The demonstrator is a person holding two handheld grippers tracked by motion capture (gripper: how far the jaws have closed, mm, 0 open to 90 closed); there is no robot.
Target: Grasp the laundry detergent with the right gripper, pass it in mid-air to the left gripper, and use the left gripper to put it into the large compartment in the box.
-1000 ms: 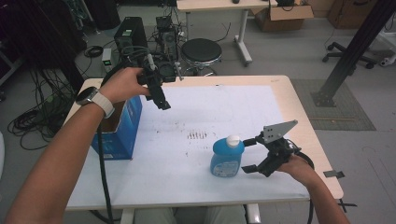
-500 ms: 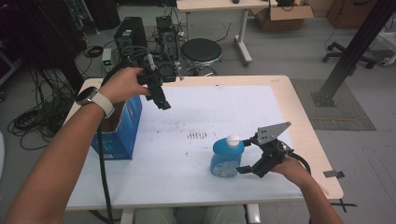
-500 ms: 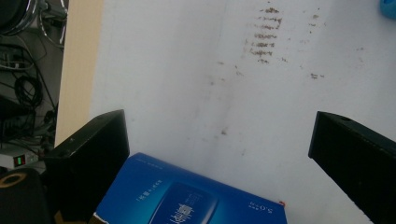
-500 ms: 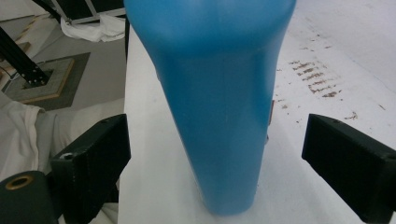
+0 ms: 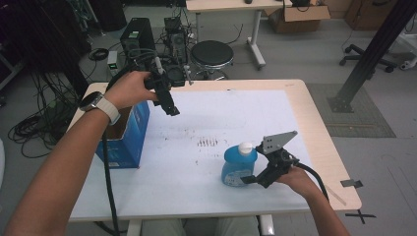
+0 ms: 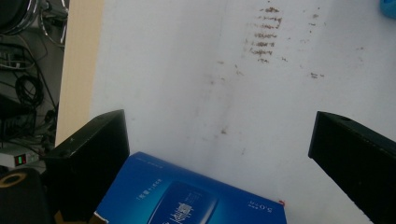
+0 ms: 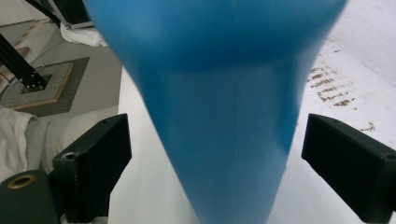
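A blue bottle [image 5: 238, 164] with a white cap stands upright on the white table top, front right. My right gripper [image 5: 252, 178] is low at the bottle's right side and open. In the right gripper view the bottle [image 7: 219, 84] sits between the wide-apart jaws of that gripper [image 7: 215, 135], with neither jaw touching it. An open blue carton [image 5: 124, 133] stands at the table's left edge. My left gripper [image 5: 172, 108] hangs open above the carton's far right corner, and the carton's top [image 6: 187, 198] lies below that gripper [image 6: 219, 135], which holds nothing.
Brown scuff marks [image 5: 207, 142] stain the middle of the white mat [image 5: 221, 108]. Behind the table stand a black stool [image 5: 211, 54], a computer tower [image 5: 135, 37] and tangled cables. A black post [image 5: 369, 54] rises at the far right.
My right gripper has dropped a little and slid left toward the bottle, so the bottle's lower body now sits between its jaws. The left arm has held still.
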